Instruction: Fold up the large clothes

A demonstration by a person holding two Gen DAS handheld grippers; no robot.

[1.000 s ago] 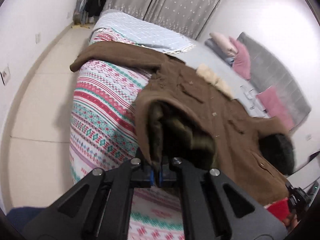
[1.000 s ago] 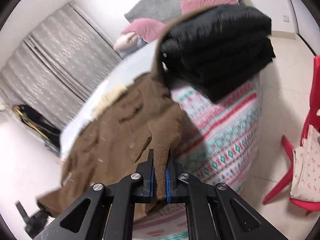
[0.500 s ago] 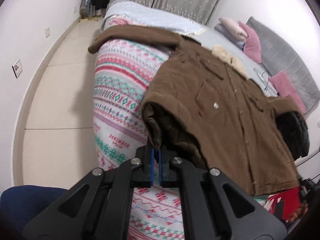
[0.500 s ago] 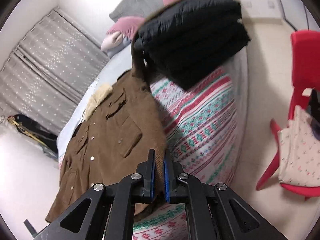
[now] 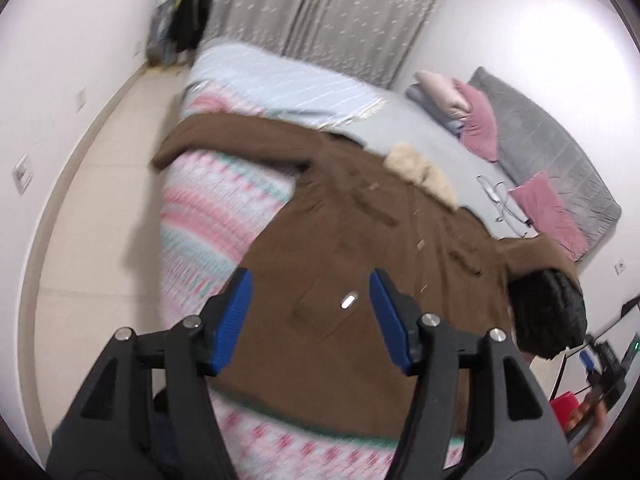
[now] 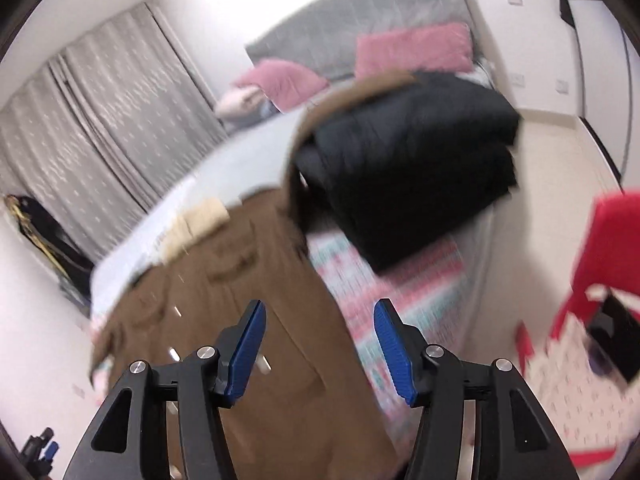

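Left gripper [image 5: 310, 316] and right gripper [image 6: 318, 346]: jaws opening, nothing gripped. Brown coat [image 5: 360, 280] lies flat on bed [image 5: 216, 216].

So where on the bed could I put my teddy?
Bare spot: the pale blue sheet between the brown coat's fur collar, the curtains and the pink pillows. Crowded: the near end, under the coat and the folded black jacket.

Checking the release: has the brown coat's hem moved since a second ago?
Yes. The brown coat hem, earlier pinched and lifted, now lies flat on the patterned blanket; both grippers' jaws are opening with nothing pinched.
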